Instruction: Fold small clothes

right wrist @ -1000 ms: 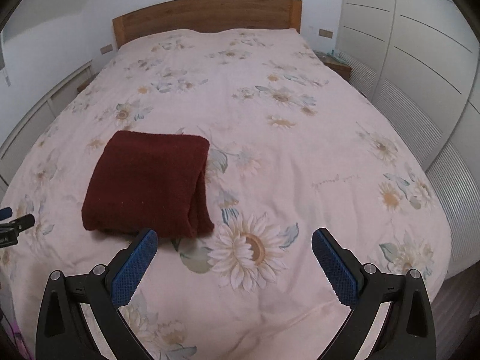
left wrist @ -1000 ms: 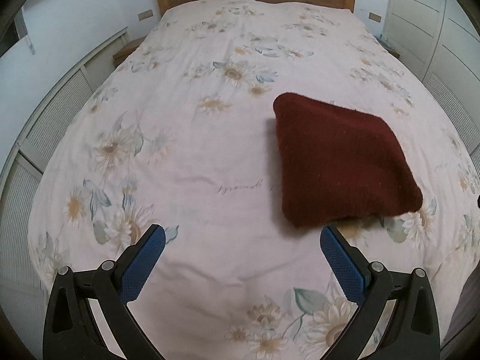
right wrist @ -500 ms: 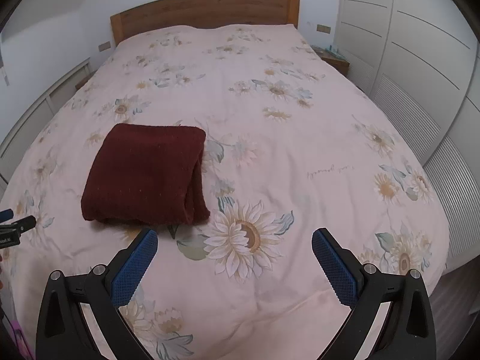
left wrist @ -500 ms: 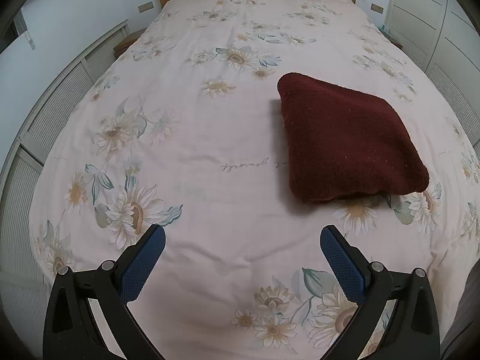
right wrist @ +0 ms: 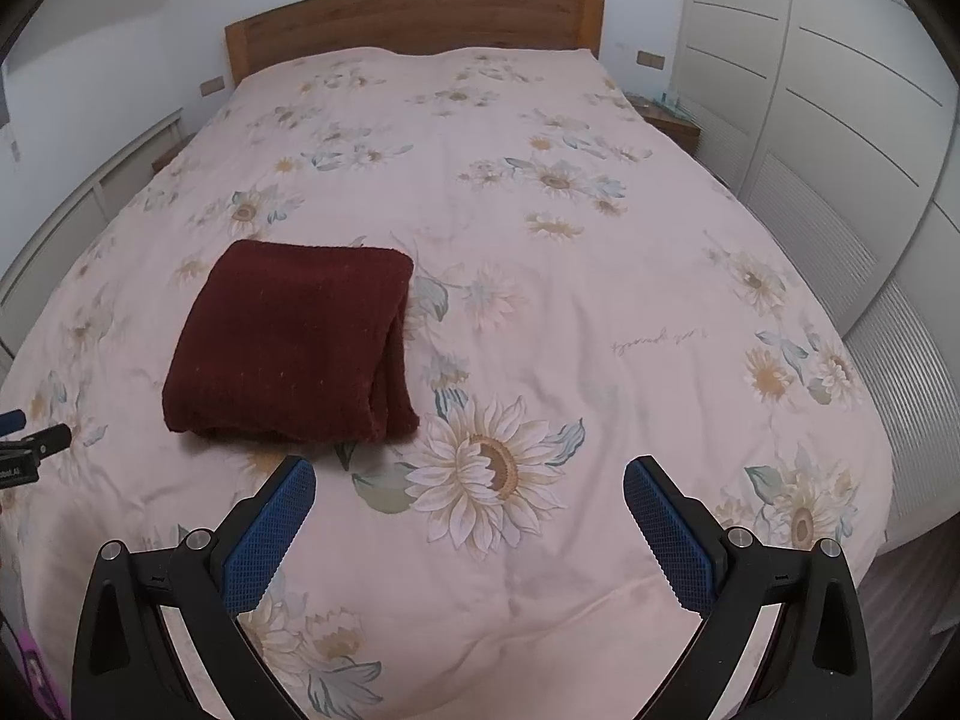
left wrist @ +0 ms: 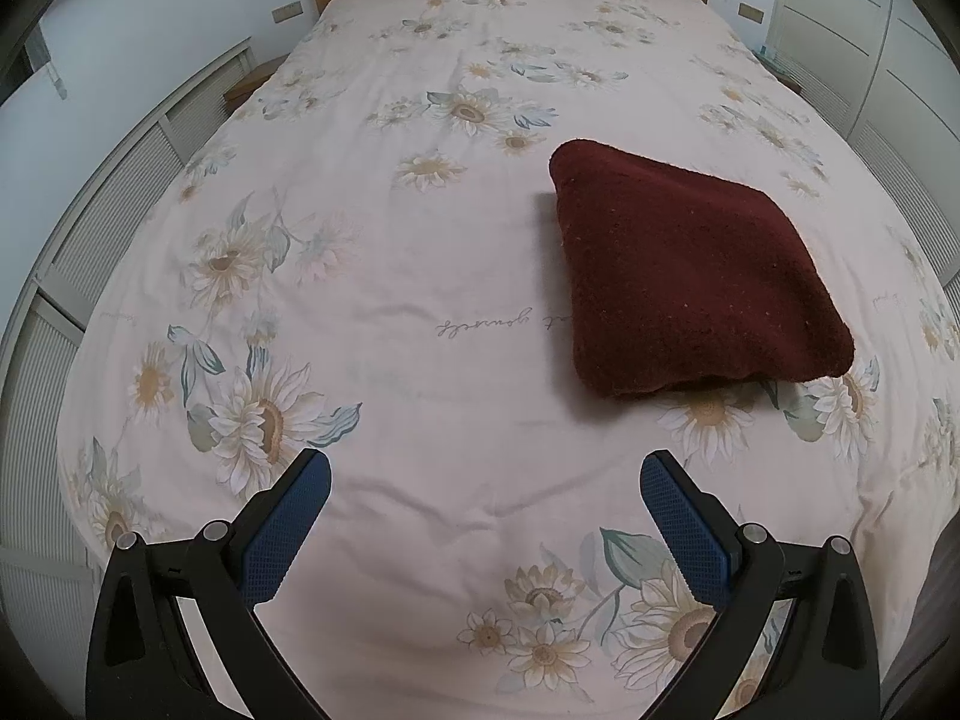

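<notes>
A dark red knitted garment (left wrist: 690, 276) lies folded into a thick square on the floral bedspread (left wrist: 390, 252). In the left wrist view it sits ahead and to the right of my left gripper (left wrist: 486, 468), which is open and empty above the bed's near part. In the right wrist view the same folded garment (right wrist: 294, 342) rests ahead and left of my right gripper (right wrist: 468, 471), also open with nothing between its blue pads. Neither gripper touches the garment. The left gripper's tip (right wrist: 24, 438) peeks in at the right view's left edge.
The bed has a wooden headboard (right wrist: 414, 18) at the far end. White slatted wardrobe doors (right wrist: 840, 138) run along the right side, a low white slatted wall panel (left wrist: 66, 252) along the left. A small bedside table (right wrist: 666, 117) stands by the headboard.
Both grippers have drawn back and risen from the folded garment; it now sits farther ahead in both views. The garment itself has not moved. Both jaws stayed open.
</notes>
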A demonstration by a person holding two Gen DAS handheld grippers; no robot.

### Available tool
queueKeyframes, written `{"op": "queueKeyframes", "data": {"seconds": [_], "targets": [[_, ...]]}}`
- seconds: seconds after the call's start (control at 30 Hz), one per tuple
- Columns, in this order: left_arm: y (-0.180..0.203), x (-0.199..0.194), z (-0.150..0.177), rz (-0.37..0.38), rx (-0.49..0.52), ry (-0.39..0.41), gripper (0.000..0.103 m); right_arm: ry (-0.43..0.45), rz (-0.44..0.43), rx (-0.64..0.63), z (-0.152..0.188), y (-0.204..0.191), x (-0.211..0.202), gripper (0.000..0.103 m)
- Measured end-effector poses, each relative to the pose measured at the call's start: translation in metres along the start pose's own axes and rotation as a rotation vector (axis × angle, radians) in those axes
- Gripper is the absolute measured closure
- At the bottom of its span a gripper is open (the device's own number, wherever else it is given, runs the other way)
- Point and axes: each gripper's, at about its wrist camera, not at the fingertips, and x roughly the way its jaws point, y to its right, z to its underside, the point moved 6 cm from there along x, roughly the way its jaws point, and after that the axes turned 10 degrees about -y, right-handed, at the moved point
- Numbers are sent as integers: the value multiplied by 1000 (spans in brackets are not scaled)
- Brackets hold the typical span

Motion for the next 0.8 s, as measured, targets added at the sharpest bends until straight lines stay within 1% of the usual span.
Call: {"op": "queueKeyframes", "data": {"seconds": [0.67, 0.8], "targets": [[-1, -2, 3, -18, -10, -1, 1, -2, 16, -43, -1, -3, -7, 1], [-2, -2, 5, -31, -9, -2, 1, -6, 15, -51, -1, -4, -6, 1]]}}
